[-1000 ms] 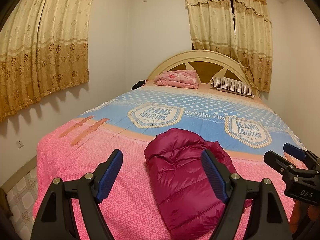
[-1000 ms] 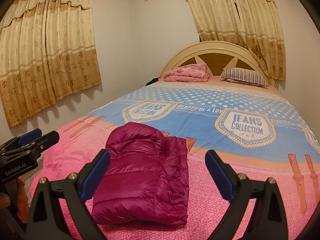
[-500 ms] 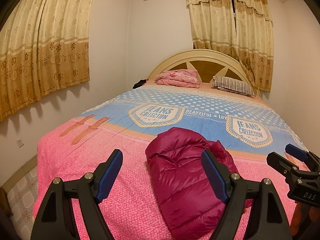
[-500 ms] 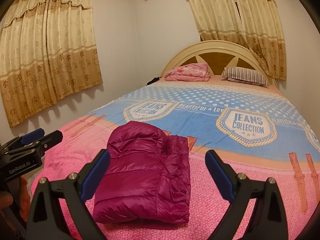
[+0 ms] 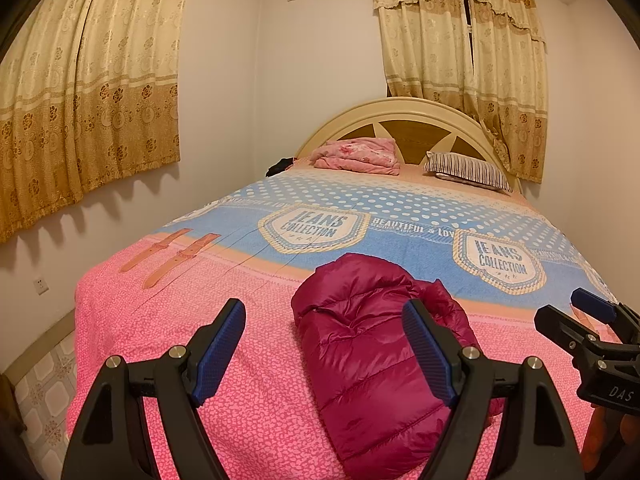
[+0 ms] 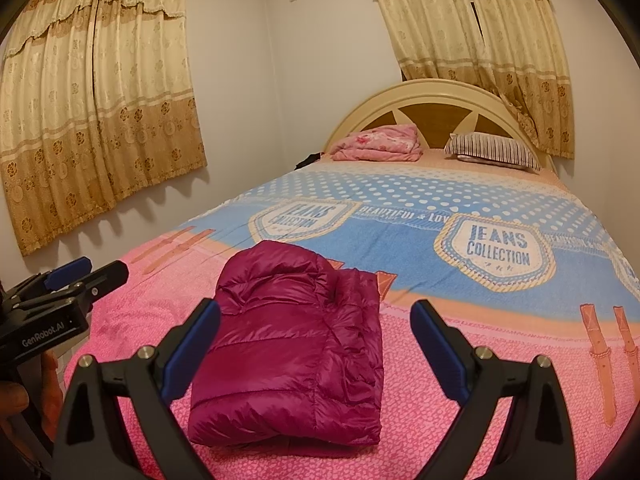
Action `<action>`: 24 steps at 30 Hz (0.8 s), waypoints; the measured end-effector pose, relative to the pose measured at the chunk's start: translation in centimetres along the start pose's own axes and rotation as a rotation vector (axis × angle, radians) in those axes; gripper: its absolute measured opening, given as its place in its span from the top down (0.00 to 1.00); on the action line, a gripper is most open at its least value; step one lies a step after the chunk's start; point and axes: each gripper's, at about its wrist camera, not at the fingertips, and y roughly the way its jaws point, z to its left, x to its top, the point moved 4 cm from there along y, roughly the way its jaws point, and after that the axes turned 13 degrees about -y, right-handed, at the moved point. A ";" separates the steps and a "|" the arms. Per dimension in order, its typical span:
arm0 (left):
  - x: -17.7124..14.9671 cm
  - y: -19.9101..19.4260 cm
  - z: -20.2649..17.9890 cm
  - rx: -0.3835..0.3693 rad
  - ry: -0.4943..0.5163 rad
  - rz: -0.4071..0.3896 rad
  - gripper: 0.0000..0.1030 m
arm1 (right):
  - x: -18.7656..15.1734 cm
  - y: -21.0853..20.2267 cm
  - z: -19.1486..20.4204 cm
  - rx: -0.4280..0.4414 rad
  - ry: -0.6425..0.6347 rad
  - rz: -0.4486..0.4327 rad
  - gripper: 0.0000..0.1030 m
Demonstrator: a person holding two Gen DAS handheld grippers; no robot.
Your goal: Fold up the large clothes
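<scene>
A magenta puffer jacket (image 5: 372,344) lies folded into a compact block on the pink end of the bed; it also shows in the right wrist view (image 6: 296,344). My left gripper (image 5: 324,344) is open and empty, held above the bed's near edge, its right finger in front of the jacket. My right gripper (image 6: 316,344) is open and empty, held over the near edge with the jacket between and beyond its fingers. Each gripper shows in the other's view, the right one (image 5: 592,328) at the right edge and the left one (image 6: 72,284) at the left edge.
The bed (image 5: 192,320) has a pink and blue "Jeans Collection" cover. A folded pink blanket (image 5: 360,154) and a striped pillow (image 5: 468,170) lie by the headboard (image 5: 404,110). Curtains (image 5: 80,92) hang on the left wall and behind the headboard. Tiled floor (image 5: 44,392) lies left of the bed.
Both grippers have drawn back and tilted slightly, so the bed and jacket sit a little lower in view. The jacket has not moved. Both grippers stay open.
</scene>
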 end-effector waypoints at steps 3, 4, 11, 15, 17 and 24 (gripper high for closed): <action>-0.1 0.0 0.1 0.000 -0.001 0.002 0.21 | -0.1 0.0 -0.1 0.000 0.000 -0.001 0.05; -0.1 0.1 0.1 -0.002 -0.001 0.003 0.21 | -0.1 0.1 0.0 0.001 -0.001 0.000 0.05; -0.2 0.4 0.3 -0.001 -0.010 0.015 0.21 | 0.0 0.0 0.1 0.001 -0.001 -0.001 0.05; -0.1 0.1 0.2 0.008 -0.002 0.004 0.21 | 0.0 0.1 0.2 0.003 -0.003 -0.001 0.05; 0.0 0.2 0.1 0.002 0.003 0.005 0.21 | -0.1 0.1 0.4 0.006 -0.006 0.000 0.05; -0.2 0.3 -0.2 0.021 0.020 0.009 0.21 | -0.2 0.0 0.6 0.014 -0.015 0.002 0.05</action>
